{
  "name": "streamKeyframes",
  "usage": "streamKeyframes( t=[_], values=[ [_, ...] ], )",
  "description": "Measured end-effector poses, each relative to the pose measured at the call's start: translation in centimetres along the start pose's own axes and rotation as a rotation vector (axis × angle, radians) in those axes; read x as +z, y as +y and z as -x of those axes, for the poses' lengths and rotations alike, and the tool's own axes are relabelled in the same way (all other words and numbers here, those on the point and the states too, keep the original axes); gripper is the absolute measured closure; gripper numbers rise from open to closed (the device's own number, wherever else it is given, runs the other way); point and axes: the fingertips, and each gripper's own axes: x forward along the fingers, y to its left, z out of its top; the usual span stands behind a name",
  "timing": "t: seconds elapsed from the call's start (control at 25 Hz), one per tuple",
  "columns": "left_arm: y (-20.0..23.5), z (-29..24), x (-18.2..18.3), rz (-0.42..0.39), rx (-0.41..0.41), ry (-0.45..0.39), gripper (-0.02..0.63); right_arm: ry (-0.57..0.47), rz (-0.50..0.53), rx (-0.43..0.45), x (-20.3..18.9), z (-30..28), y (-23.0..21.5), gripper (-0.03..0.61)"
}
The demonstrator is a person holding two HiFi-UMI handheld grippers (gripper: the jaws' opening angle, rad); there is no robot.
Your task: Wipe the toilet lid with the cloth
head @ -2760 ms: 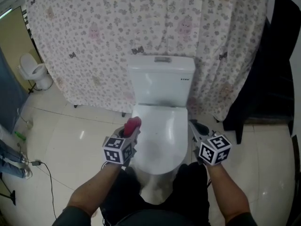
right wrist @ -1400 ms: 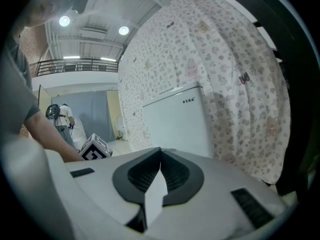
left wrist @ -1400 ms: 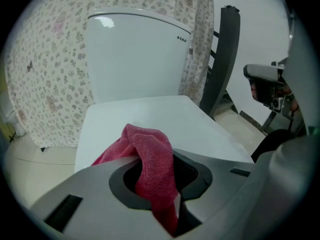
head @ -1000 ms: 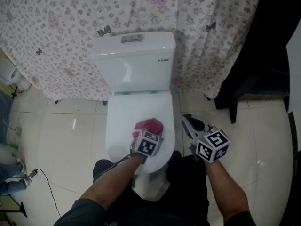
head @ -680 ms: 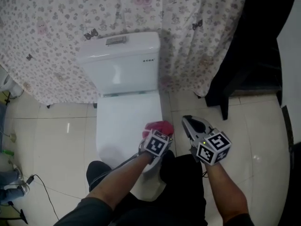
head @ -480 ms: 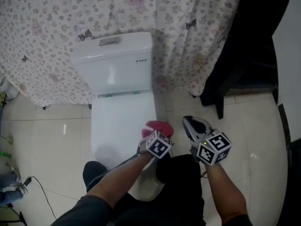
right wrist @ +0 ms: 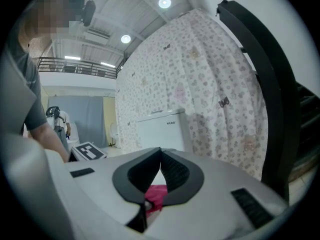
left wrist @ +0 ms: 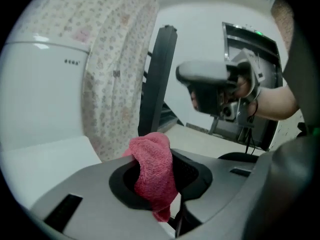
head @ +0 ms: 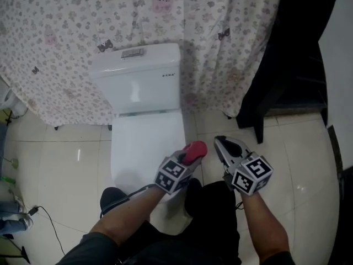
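The white toilet stands with its lid (head: 144,142) down, in front of its tank (head: 138,81). My left gripper (head: 189,155) is shut on a red cloth (head: 196,148), which bulges out between the jaws (left wrist: 150,164). It hangs just past the lid's right front edge, pointing right. My right gripper (head: 225,144) hovers over the floor to the right of the toilet, its jaws shut with nothing between them (right wrist: 161,153). The red cloth (right wrist: 156,195) shows below and behind those jaws.
A flowered curtain (head: 71,26) hangs behind the toilet. A dark frame (head: 276,81) stands at the right on the pale tiled floor (head: 60,153). My legs are close to the bowl's front. A cable (head: 49,220) lies at the lower left.
My left gripper has carried the cloth from the left of the lid across its front to the right edge, then off it. The right gripper stayed put.
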Motion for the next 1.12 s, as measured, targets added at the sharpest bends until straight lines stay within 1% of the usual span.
streamKeyframes(
  t=[0.08,0.16,0.24,0.36,0.48,0.64,0.72,0.8,0.88,1.0,1.12],
  values=[
    [0.0,3.3,3.2,-0.009,0.02,-0.1,0.528,-0.026,-0.019,-0.003,0.7,0.2,0.4,0.572],
    [0.4,6.9,6.1,-0.026,0.059,-0.188,0.528,-0.041,-0.021,0.004,1.3,0.2,1.2,0.572],
    [1.1,10.7,8.5,-0.041,0.107,-0.262,0.528,-0.057,-0.007,0.03,2.1,0.0,2.4,0.572],
    [1.8,16.4,10.9,-0.079,0.181,-0.36,0.528,-0.077,0.007,0.069,3.0,0.0,4.8,0.572],
    [1.9,22.1,12.3,-0.09,0.253,-0.419,0.528,-0.081,0.012,0.101,3.5,0.1,7.1,0.572],
    [1.4,28.8,13.0,-0.121,0.337,-0.47,0.528,-0.065,0.041,0.139,3.4,0.2,9.8,0.572],
    [1.2,32.1,13.2,-0.114,0.372,-0.494,0.528,-0.062,0.047,0.156,3.4,0.3,11.2,0.572],
    [1.1,35.6,13.3,-0.109,0.427,-0.525,0.528,-0.075,0.052,0.167,3.6,0.2,12.5,0.572],
    [1.3,38.6,12.9,-0.101,0.485,-0.546,0.528,-0.095,0.075,0.159,4.1,0.4,13.6,0.572],
    [1.0,42.2,11.7,-0.081,0.532,-0.554,0.528,-0.103,0.095,0.167,3.9,0.9,15.4,0.572],
    [1.4,44.6,10.4,-0.062,0.573,-0.567,0.528,-0.106,0.097,0.169,3.6,1.4,16.1,0.572]
  ],
)
